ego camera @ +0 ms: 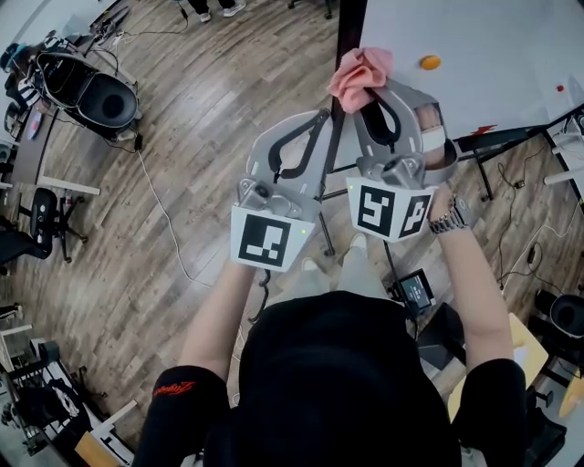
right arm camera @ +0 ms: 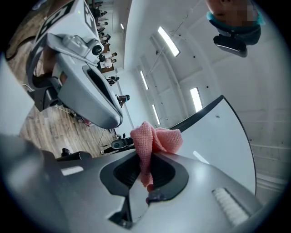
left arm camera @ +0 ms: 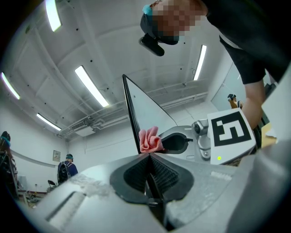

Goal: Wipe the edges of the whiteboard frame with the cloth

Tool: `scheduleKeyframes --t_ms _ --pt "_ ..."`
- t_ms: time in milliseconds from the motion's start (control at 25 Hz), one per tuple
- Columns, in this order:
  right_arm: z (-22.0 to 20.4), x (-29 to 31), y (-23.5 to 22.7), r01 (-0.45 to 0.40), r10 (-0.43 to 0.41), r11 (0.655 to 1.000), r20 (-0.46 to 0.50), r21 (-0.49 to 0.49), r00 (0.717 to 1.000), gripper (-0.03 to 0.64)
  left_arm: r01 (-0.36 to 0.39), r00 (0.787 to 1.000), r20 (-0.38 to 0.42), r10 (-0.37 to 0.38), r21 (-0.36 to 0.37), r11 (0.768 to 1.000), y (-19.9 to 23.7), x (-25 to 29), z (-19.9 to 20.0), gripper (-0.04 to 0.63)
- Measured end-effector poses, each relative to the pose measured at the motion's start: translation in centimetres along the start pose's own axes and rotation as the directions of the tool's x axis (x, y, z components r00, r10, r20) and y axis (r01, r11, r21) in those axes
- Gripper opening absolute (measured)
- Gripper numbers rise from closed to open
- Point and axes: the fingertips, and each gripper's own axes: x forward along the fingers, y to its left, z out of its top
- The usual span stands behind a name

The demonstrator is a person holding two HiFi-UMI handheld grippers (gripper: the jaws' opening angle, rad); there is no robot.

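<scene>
In the head view, the left gripper [ego camera: 323, 117] and the right gripper [ego camera: 370, 91] are held side by side above a wooden floor [ego camera: 182, 182], tips pointing away from the person. A pink cloth [ego camera: 360, 71] is bunched at the tip of the right gripper, against the dark frame [ego camera: 348, 27] of the whiteboard [ego camera: 465, 46]. A small orange object [ego camera: 430, 62] is seen on the white surface. A metal watch [ego camera: 450, 217] is worn on the right wrist.

In the left gripper view, the ribbed pads of the left gripper [left arm camera: 149, 155] are seen pressed together, and nothing can be made out between them. Just beyond the tip, the cloth [left arm camera: 150, 140] is seen, with the frame [left arm camera: 131, 113] rising behind it as a thin dark line. The marker cube [left arm camera: 229, 132] of the right gripper is seen at the right.

In the right gripper view, the right gripper [right arm camera: 148, 157] is closed on the cloth [right arm camera: 154, 136], one fold being pinched between the pads and the rest bunched over the tip. The bunch is seen beside the frame [right arm camera: 200, 113], with the whiteboard [right arm camera: 227, 150] spread out to the right.
</scene>
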Motion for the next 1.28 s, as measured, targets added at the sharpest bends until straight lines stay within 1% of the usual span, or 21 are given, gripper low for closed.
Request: scheduleKeyframes --t_ms 280,1280 --pt "-0.9 -0.4 1.6 -0.023 0.023 1.000 -0.009 -0.003 1.000 0.043 -0.012 1.000 -0.013 0.012 -0.013 1.000 -0.1 -0.3 -1.3 0.002" --pt "-3.2 -1.0 5.5 -0.103 0.103 0.995 -0.061 0.014 0.993 0.045 -0.038 0.999 -0.035 0.036 -0.034 0.999 -0.8 -0.7 -2.9 0.002"
